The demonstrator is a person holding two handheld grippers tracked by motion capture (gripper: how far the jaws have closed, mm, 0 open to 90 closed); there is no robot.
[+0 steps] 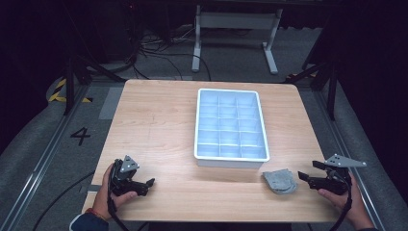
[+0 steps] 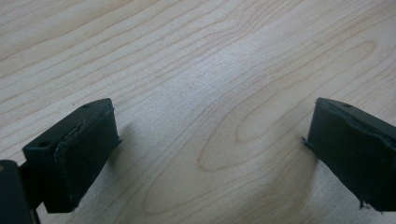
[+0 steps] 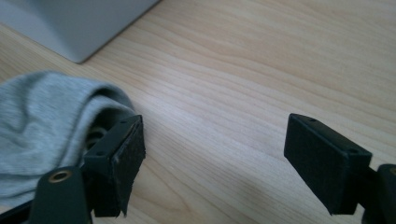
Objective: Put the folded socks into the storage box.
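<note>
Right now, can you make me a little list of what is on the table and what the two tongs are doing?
table: light wood
tray: white, many small compartments, none visibly filled
cloth: grey, bunched, in front of the tray's right corner
left tongs: open over bare wood, nothing between them
right tongs: open beside the cloth, one jaw at the cloth's edge, nothing gripped

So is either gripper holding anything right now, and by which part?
Nothing is held. The right gripper stands open beside the grey cloth, bare table between its fingers. The left gripper is open over bare wood.
</note>
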